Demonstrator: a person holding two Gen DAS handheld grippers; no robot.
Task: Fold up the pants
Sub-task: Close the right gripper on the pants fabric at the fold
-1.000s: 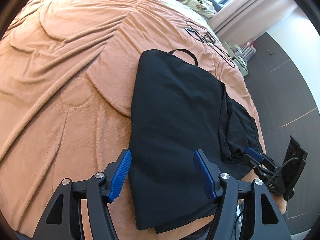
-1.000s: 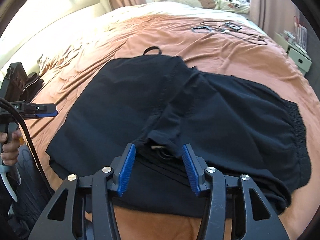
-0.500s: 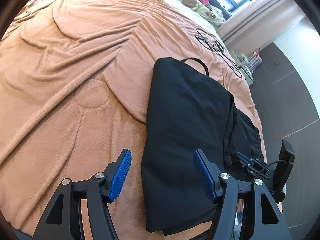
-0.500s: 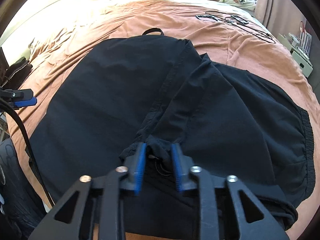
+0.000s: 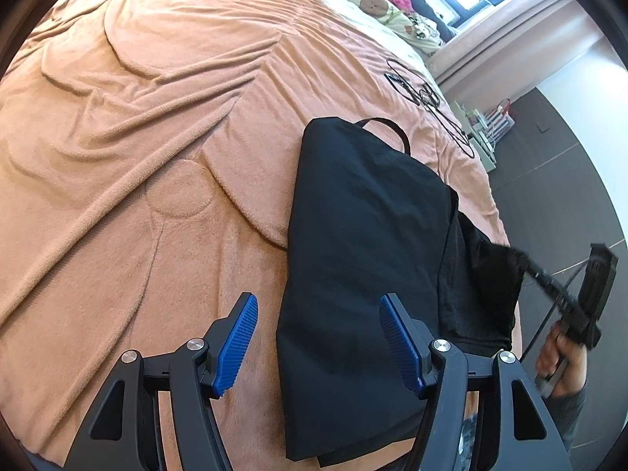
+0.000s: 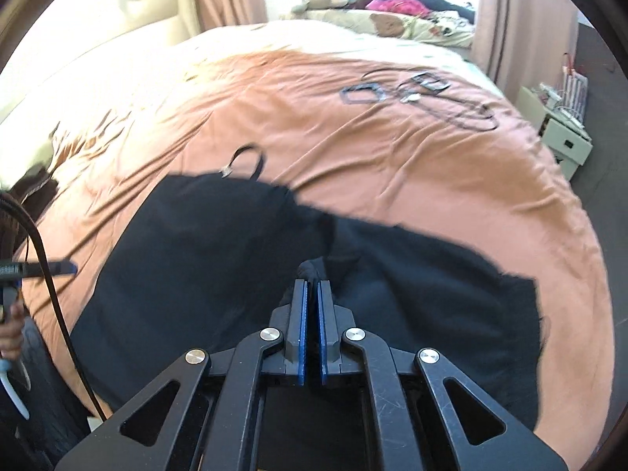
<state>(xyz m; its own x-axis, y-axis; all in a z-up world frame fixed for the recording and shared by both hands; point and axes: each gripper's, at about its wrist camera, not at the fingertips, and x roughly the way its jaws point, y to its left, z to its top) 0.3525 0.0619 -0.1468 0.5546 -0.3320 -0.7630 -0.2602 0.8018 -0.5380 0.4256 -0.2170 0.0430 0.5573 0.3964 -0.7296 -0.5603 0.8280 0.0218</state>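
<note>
The black pants lie on the orange-brown blanket of a bed, near its front edge, with their long axis running from the near edge up toward the far window side in the left wrist view. A thin black loop sticks out at the far end of the garment, and the near end hangs close to the blanket's edge, partly cut off behind the left gripper's frame. The left gripper hovers over that near end with its blue pads spread wide and nothing pinched between them; one pad sits over bare blanket, the other over the fabric. The right gripper is clenched on a bunched fold of the pants, its jaws having just closed with the cloth between them, and that fold is lifted off the bed. In the left wrist view the right gripper shows at the right edge, blurred, with the raised cloth drawn up to it and a hand on its handle. The right wrist view is smeared, so seams and the waistband cannot be made out, and the gripper's body hides the near edge of the garment. Black cables lie well beyond the pants, and their exact shapes are hard to read.
</note>
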